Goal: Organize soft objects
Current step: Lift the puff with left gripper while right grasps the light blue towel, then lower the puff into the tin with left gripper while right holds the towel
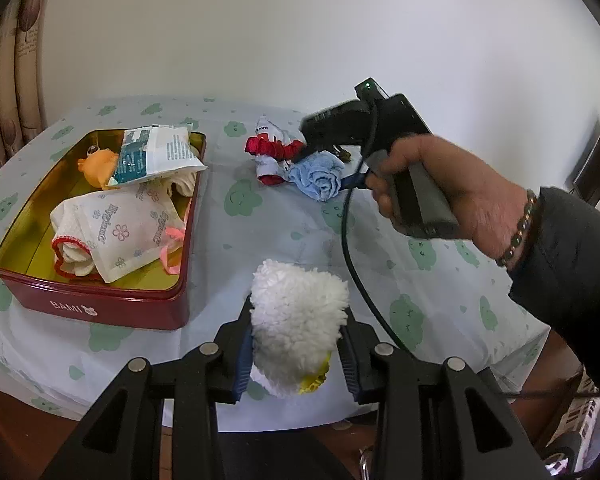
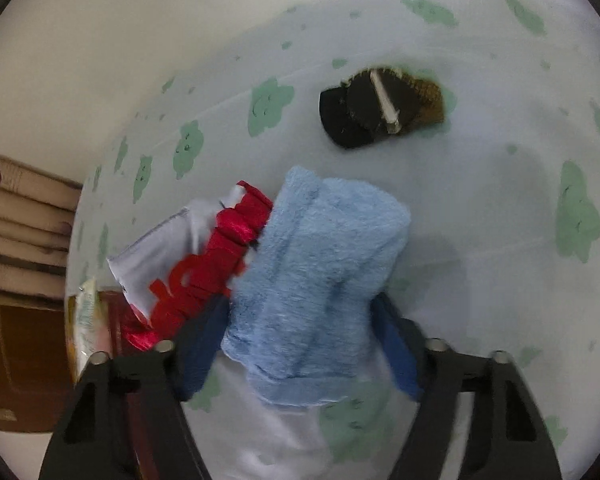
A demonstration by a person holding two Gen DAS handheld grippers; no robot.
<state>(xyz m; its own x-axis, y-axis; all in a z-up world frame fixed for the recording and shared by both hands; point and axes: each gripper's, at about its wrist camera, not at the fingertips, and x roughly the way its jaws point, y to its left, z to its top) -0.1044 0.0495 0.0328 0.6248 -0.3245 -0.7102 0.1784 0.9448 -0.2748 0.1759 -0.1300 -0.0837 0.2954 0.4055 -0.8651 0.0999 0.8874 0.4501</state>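
Cloud-print tablecloth [image 1: 260, 232] beneath red tin [image 1: 100, 304]. Right of tin, left gripper [image 1: 296, 344] clamped on white fluffy cloth [image 1: 296, 320]; farther right, right gripper [image 2: 304, 340] squeezing blue towel [image 2: 312, 280] beside red-and-white cloth [image 2: 204, 264].

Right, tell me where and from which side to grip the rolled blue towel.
Grip the blue towel across the middle of its roll, coming from above with a finger on each long side. It lies flat on the tablecloth against the red scrunchie, so pinching crosswise avoids that.

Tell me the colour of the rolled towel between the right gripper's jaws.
Light blue; the rolled towel shows best in the right wrist view.
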